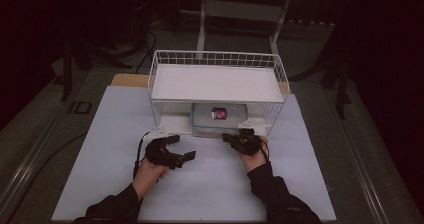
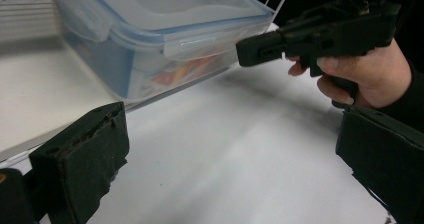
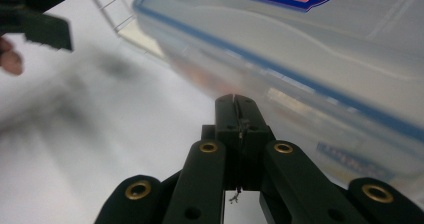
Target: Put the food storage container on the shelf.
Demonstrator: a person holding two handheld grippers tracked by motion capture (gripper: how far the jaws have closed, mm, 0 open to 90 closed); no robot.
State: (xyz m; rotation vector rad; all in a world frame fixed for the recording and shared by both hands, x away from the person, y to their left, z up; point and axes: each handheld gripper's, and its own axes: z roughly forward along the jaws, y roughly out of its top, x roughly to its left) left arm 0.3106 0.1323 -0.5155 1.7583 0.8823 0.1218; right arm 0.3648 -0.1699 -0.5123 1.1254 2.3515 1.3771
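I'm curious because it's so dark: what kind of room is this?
Probably a lab or workshop set up for recording. A white-topped table holds a wire rack and a plastic box, with cables and a metal frame on the dark floor behind.

Dim lab or workshop: white-topped table [image 1: 115,149], metal frame legs [image 1: 202,19] behind, floor cables [image 1: 145,44].

Container [image 1: 220,116] contents blurred behind clear walls, lid label [image 1: 219,113] too small to read, rack shelf [image 1: 215,82] covering its rear.
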